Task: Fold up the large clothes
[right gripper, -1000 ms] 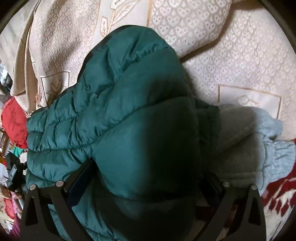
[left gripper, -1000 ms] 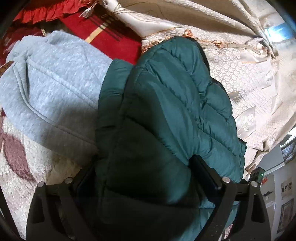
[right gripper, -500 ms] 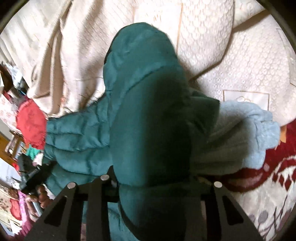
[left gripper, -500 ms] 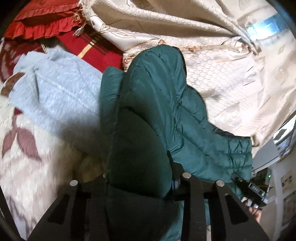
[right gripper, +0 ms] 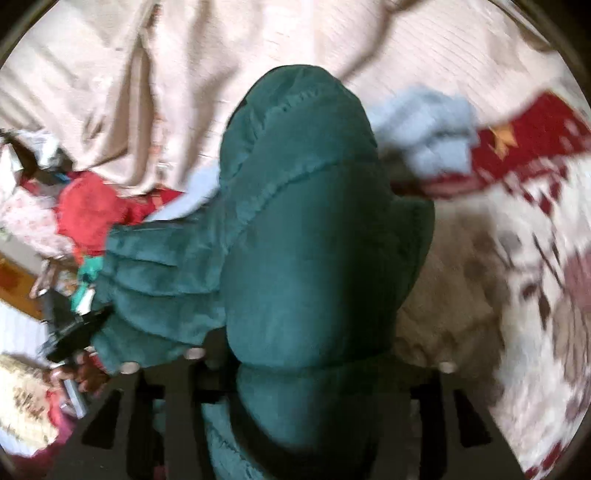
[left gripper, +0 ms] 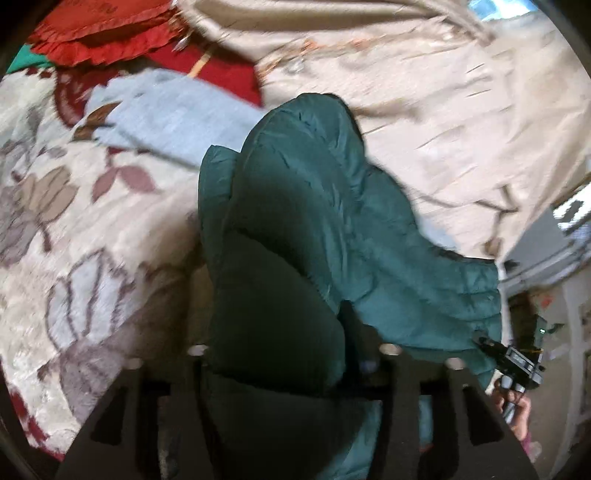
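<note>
A dark green quilted puffer jacket point(left gripper: 306, 221) hangs bunched between both grippers, lifted above the bed. My left gripper point(left gripper: 284, 354) is shut on a thick fold of the jacket. My right gripper point(right gripper: 306, 354) is shut on another fold of the same jacket point(right gripper: 306, 229). The fingertips of both are hidden in the fabric. The other gripper and the hand holding it show at the edge of each view, the right one in the left wrist view point(left gripper: 517, 365) and the left one in the right wrist view point(right gripper: 74, 332). Both views are motion-blurred.
A light blue-grey sweatshirt point(left gripper: 173, 110) lies on the floral bedspread point(left gripper: 74, 229), and it also shows in the right wrist view point(right gripper: 428, 129). A beige embroidered cover point(left gripper: 443, 103) is crumpled behind. A red pillow point(left gripper: 103, 33) and red patterned cloth point(right gripper: 532, 136) lie nearby.
Both grippers closed from wide open onto the jacket, then lifted it up and away from the bed. The sweatshirt and cover now look farther off.
</note>
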A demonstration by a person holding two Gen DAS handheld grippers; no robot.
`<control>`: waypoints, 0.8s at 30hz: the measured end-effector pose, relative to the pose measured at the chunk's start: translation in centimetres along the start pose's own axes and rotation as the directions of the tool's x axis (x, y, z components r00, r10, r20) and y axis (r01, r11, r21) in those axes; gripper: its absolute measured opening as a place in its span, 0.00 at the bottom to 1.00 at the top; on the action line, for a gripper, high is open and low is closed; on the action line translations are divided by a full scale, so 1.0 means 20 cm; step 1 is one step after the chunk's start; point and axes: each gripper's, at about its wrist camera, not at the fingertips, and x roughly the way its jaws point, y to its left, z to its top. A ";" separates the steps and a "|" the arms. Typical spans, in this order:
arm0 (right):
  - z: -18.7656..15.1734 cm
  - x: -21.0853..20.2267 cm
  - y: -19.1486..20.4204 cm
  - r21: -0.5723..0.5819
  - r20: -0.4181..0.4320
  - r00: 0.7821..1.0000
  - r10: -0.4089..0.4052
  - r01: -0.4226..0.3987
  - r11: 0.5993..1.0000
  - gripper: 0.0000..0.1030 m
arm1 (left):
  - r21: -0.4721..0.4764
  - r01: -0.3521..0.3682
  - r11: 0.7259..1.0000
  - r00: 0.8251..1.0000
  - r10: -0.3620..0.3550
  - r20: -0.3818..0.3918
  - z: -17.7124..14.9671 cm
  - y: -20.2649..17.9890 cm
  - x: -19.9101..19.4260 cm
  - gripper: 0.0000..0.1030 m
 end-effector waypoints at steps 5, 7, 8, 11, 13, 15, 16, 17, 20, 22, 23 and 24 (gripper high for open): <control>-0.04 0.10 -0.02 -0.013 0.018 0.987 -0.157 0.157 0.987 0.85 | 0.007 -0.136 0.991 0.990 0.135 0.045 -0.04 -0.01 0.00 0.61; -0.05 0.08 0.03 -0.046 0.032 0.980 -0.198 0.199 0.979 0.85 | 0.041 -0.212 0.976 0.974 0.208 0.086 -0.06 -0.06 -0.05 0.61; -0.04 0.08 0.07 -0.061 0.040 0.975 -0.221 0.223 0.973 0.85 | 0.047 -0.233 0.971 0.968 0.227 0.106 -0.07 -0.08 -0.08 0.60; -0.07 -0.03 0.10 -0.076 0.088 0.950 -0.298 0.305 0.949 0.86 | 0.071 -0.282 0.957 0.947 0.265 0.179 -0.11 -0.14 -0.17 0.60; -0.11 -0.16 0.14 -0.100 0.148 0.927 -0.344 0.360 0.928 0.86 | 0.095 -0.312 0.945 0.932 0.286 0.222 -0.14 -0.21 -0.22 0.60; -0.12 -0.24 0.22 -0.122 0.212 0.911 -0.355 0.385 0.915 0.86 | 0.112 -0.322 0.940 0.922 0.285 0.261 -0.17 -0.27 -0.26 0.60; -0.14 -0.29 0.25 -0.134 0.238 0.908 -0.346 0.383 0.914 0.86 | 0.121 -0.323 0.939 0.919 0.280 0.278 -0.17 -0.31 -0.27 0.60; -0.15 -0.32 0.30 -0.146 0.256 0.909 -0.330 0.373 0.916 0.86 | 0.131 -0.327 0.936 0.915 0.279 0.291 -0.18 -0.34 -0.28 0.60; -0.16 -0.32 0.44 -0.185 0.270 0.924 -0.271 0.327 0.927 0.86 | 0.170 -0.346 0.923 0.906 0.282 0.316 -0.23 -0.43 -0.27 0.60; -0.18 -0.28 0.52 -0.219 0.264 0.931 -0.253 0.313 0.924 0.86 | 0.190 -0.363 0.912 0.900 0.291 0.323 -0.25 -0.49 -0.24 0.60; -0.20 -0.26 0.55 -0.235 0.264 0.933 -0.247 0.310 0.921 0.86 | 0.199 -0.369 0.908 0.900 0.296 0.320 -0.26 -0.52 -0.22 0.60; -0.21 -0.24 0.57 -0.243 0.265 0.933 -0.245 0.310 0.919 0.86 | 0.203 -0.369 0.907 0.901 0.296 0.317 -0.27 -0.53 -0.20 0.60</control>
